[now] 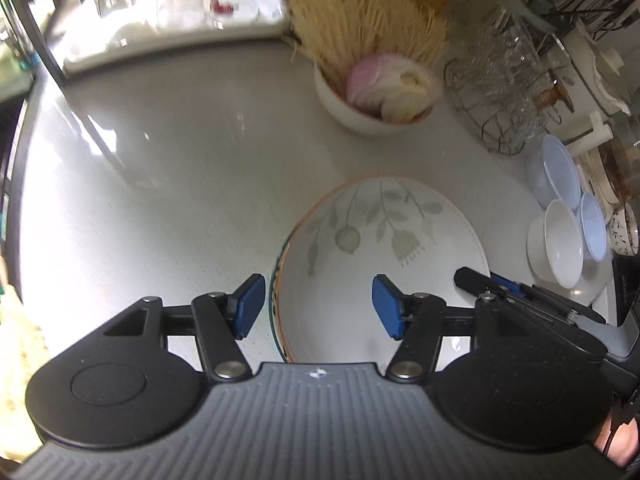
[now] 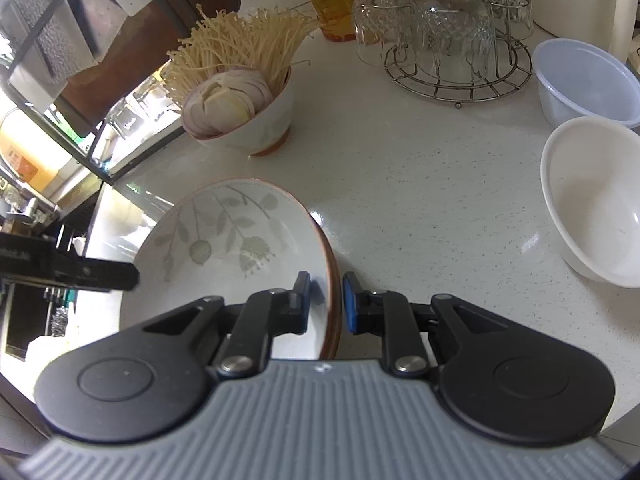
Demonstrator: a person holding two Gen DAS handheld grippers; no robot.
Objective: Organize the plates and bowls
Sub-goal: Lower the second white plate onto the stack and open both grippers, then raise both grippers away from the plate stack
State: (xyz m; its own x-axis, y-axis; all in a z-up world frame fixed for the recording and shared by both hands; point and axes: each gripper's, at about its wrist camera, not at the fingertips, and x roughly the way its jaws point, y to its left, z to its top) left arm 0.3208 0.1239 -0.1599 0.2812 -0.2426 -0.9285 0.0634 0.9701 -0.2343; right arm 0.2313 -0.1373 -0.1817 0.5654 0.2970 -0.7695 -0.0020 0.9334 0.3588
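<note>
1. The right gripper (image 2: 326, 304) has its blue pads pinched on the right rim of the leaf-patterned plate (image 2: 224, 240), one pad inside the rim and one outside.
2. The left gripper (image 1: 318, 306) is spread wide, its pads astride the plate's left edge without touching it; the left pad sits over the countertop (image 1: 160, 200), the right pad over the plate's face.
3. The plate lies on the white countertop, between the two grippers.
4. To the right stand a white bowl (image 2: 596, 200) and, behind it, a pale blue bowl (image 2: 584, 80).
5. Farther back sit a bowl of enoki mushrooms and sliced onion (image 2: 240, 108) and a wire rack of upturned glasses (image 2: 444, 40).
</note>
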